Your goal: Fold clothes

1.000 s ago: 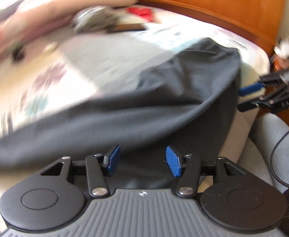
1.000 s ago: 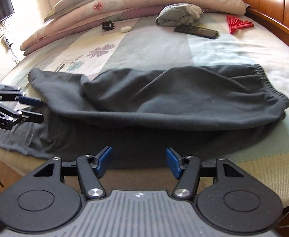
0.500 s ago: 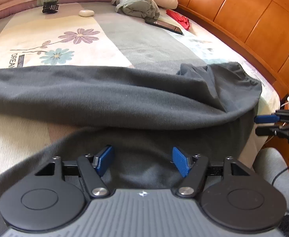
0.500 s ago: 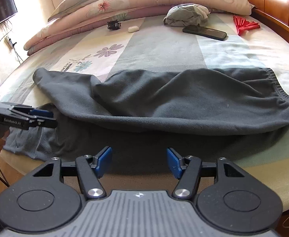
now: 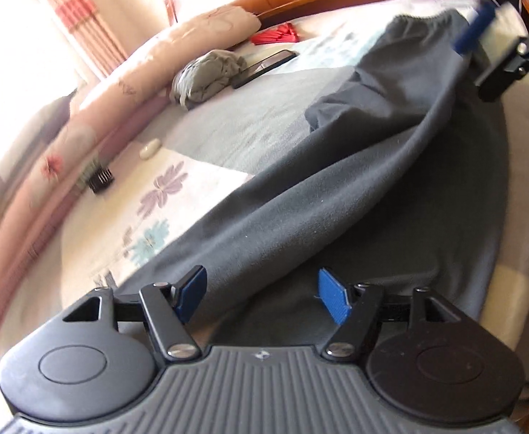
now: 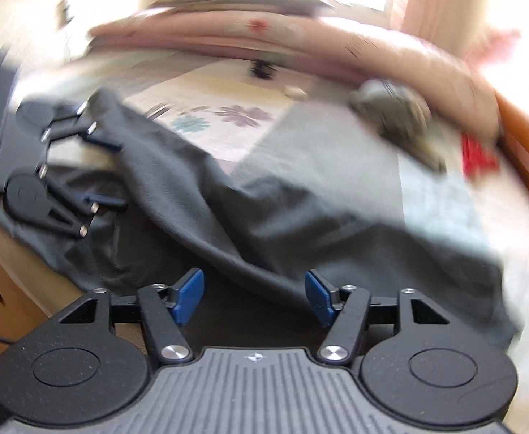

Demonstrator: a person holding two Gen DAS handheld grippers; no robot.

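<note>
Both tools [image 5: 261,298] [image 6: 252,296] gape, tilted over dark trousers [image 5: 355,195].

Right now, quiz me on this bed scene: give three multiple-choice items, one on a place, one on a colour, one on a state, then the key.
1. Where does the black phone lie?
A. beside the crumpled grey-green garment
B. on the dark grey sweatpants
C. on the floor

2. What colour are the pads of the tongs?
A. red
B. blue
C. white

3. How do the left tongs stand?
A. shut on fabric
B. shut, empty
C. open

Key: 1 A, phone lies just right of the bundle; 2 B, both pads show blue; 3 C, a wide gap between the pads, nothing gripped.
</note>
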